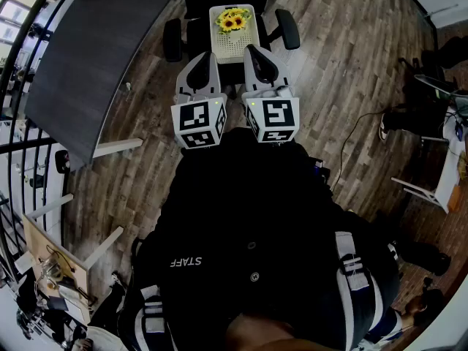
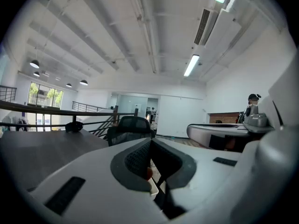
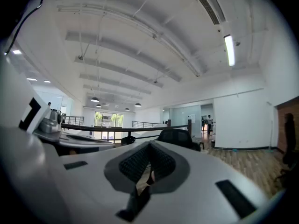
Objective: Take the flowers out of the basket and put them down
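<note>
Both claws were shut with nothing in them. The left gripper (image 1: pixel 210 55) and right gripper (image 1: pixel 253 51) were parked side by side just short of the white basket (image 1: pixel 232 44), probably lining up first. The sunflowers (image 1: pixel 233 20) sat at its far end, on the office chair (image 1: pixel 174 39), heads facing up, stems presumably upright.

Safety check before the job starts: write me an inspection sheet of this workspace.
Surface: wooden floor; grey table at the left.
Job's things: yellow flowers in the white basket, which seems to sit on a black chair.
Clutter: wooden board with odds and ends at lower left.
Grippers: left gripper shut, nothing held; right gripper shut, nothing held; side by side, short of the basket.
Cables: one cable trailing over the floor at the right.
Surroundings: railing at the left; white furniture at the right.
</note>
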The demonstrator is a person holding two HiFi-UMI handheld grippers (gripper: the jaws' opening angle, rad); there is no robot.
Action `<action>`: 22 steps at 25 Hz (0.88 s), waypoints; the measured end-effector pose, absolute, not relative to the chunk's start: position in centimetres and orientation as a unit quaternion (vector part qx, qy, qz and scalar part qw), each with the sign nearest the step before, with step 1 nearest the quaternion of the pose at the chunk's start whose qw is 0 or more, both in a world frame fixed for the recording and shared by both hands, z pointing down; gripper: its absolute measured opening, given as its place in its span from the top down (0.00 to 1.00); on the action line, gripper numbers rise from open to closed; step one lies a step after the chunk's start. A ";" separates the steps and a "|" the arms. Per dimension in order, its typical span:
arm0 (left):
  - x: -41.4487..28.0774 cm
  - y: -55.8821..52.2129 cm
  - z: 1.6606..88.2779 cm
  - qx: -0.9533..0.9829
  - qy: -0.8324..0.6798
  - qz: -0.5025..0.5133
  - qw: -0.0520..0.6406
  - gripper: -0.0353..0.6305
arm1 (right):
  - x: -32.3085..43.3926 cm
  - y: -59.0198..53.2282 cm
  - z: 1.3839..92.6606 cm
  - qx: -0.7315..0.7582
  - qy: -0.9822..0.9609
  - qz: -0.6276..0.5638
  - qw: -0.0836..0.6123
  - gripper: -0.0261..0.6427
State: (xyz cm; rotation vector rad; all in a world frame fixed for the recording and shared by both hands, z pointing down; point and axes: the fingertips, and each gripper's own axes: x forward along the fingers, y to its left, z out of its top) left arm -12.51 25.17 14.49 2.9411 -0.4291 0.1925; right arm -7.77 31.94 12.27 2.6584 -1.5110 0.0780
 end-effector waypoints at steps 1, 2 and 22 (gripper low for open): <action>-12.5 25.0 14.6 0.984 -0.143 0.064 0.081 0.95 | -7.7 31.8 12.4 0.870 -0.491 0.025 0.041 0.94; -12.5 24.9 14.7 0.985 -0.142 0.063 0.082 0.95 | -7.7 31.7 12.5 0.871 -0.488 0.025 0.041 0.94; -16.9 22.0 20.1 0.975 -0.160 0.097 0.121 0.95 | -9.2 30.8 16.0 0.877 -0.473 0.052 0.066 0.94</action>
